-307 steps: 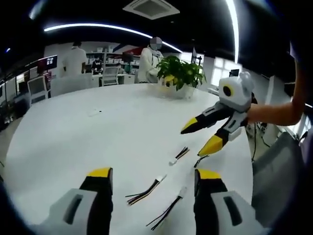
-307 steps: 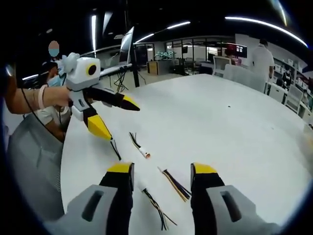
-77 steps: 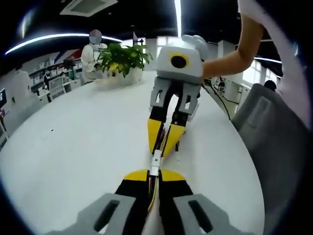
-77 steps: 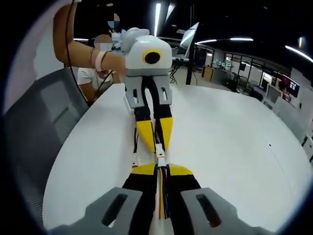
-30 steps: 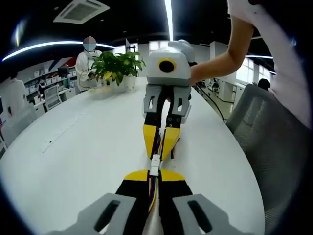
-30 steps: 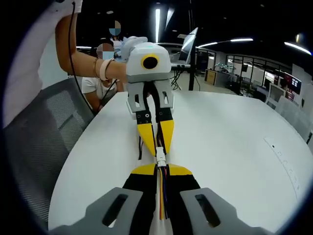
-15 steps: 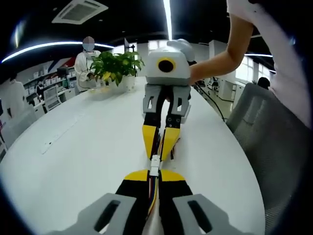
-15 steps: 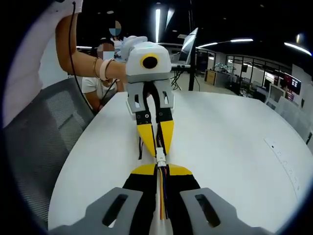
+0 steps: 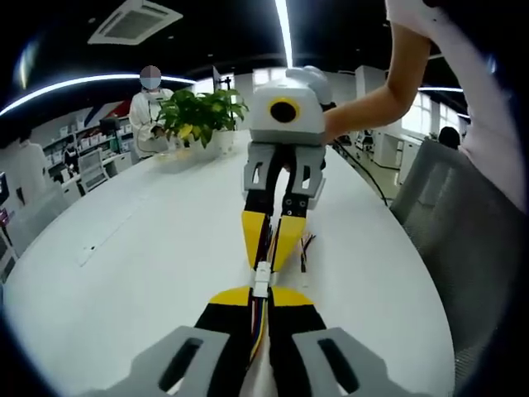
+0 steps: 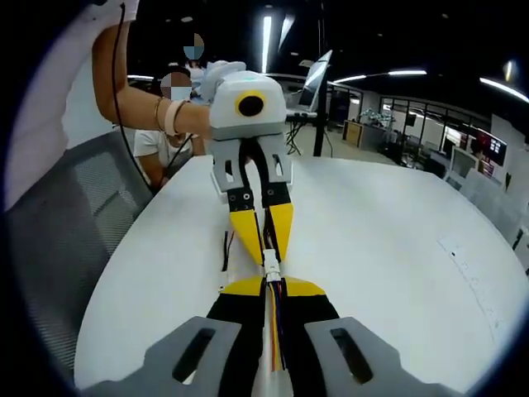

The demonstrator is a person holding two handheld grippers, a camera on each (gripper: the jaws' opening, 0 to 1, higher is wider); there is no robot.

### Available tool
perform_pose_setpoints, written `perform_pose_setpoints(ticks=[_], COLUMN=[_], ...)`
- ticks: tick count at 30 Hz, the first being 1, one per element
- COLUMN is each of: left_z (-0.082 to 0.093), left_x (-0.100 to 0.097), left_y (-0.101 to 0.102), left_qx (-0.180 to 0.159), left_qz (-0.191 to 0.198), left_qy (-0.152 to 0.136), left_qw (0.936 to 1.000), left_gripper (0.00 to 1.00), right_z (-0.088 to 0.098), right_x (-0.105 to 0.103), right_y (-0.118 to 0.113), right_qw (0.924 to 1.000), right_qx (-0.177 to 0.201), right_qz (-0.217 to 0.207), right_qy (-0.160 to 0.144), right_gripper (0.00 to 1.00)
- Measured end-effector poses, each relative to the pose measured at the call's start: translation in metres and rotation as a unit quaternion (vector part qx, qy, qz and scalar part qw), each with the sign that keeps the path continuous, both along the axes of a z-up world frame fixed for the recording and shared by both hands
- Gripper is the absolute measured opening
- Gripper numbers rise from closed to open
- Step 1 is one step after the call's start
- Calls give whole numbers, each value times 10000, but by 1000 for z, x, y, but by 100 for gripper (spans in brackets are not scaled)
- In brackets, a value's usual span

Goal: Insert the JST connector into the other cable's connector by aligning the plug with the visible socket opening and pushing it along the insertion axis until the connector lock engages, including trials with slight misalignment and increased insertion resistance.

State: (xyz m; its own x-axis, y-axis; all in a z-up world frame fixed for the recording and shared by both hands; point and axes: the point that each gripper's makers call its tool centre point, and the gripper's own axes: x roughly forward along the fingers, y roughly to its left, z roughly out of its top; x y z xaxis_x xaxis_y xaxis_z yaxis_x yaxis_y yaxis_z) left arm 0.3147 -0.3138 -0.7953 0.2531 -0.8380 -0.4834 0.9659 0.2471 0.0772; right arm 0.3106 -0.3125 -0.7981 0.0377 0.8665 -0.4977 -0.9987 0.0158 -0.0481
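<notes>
A large white desk [image 9: 124, 248] with a rounded edge spans both views. In the left gripper view a potted green plant [image 9: 202, 116] stands on it at the upper left, and a loose bundle of dark wires [image 9: 306, 248] lies right of centre. In the right gripper view a thin dark cable [image 10: 225, 248] lies left of centre.

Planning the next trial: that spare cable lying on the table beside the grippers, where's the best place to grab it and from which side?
Likely the wire bundle, just behind its connector end, coming down from above. The spare cable lies flat on the white table, splayed wires thin and low, so a top pinch across the wires suits. Its connector is too small here to judge.
</notes>
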Motion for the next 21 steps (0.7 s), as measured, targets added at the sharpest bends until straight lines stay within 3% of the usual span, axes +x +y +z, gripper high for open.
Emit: perform_pose_setpoints(ticks=[21], left_z=[-18], left_x=[7], left_y=[-1], left_qx=[298], left_qz=[-9], left_qy=[-72], left_qw=[9995], left_gripper=[0], right_z=[-20], right_x=[6], right_y=[1], right_qw=[9998], right_qx=[-180], right_qz=[-14], right_qy=[-12], right_gripper=[3])
